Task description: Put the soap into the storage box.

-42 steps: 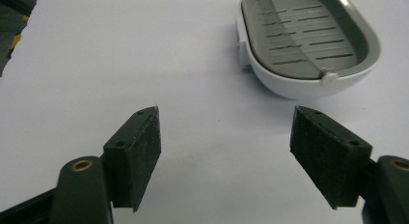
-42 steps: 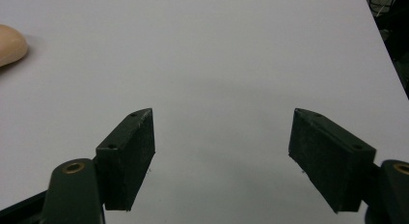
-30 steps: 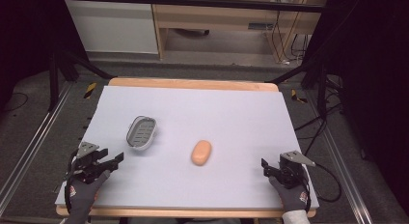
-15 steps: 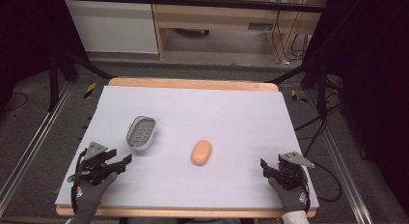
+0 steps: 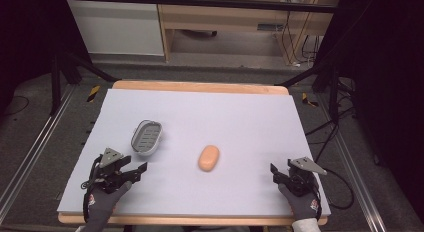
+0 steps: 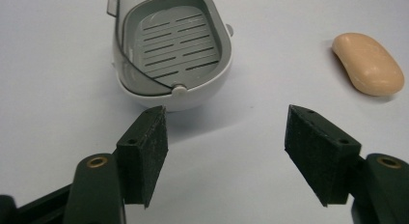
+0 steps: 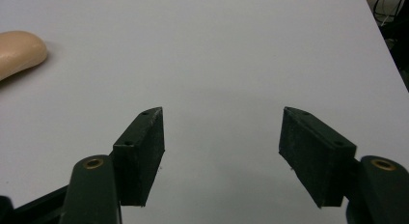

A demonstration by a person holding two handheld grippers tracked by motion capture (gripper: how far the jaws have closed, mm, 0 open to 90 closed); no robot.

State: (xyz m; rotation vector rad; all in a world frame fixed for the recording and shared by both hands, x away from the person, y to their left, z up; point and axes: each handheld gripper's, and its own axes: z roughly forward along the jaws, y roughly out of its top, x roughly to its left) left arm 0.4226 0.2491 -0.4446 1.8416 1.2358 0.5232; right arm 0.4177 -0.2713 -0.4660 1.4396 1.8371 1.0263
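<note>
Two things lie on the white table top [image 5: 240, 112] ahead of you: a grey soap dish [image 5: 147, 137] toward your left and a peach-coloured bar of soap [image 5: 208, 158] near the middle, apart from the dish. Your left gripper [image 5: 136, 171] sits near the front edge, just short of the soap dish, its jaws spread wide with nothing between them; in the left gripper view the dish [image 6: 171, 48] stands straight ahead past the pads, upright with its slotted drain tray showing (the soap [image 6: 369, 63] lies off to the upper right of that view, clear of the dish). Your right gripper [image 5: 280, 174] rests near the front right of the table, well apart from the soap. Its jaws have just been closing, yet they are released, with only bare table between the pads; in the right gripper view the soap's [image 7: 19, 52] end shows at the far left edge, untouched.
</note>
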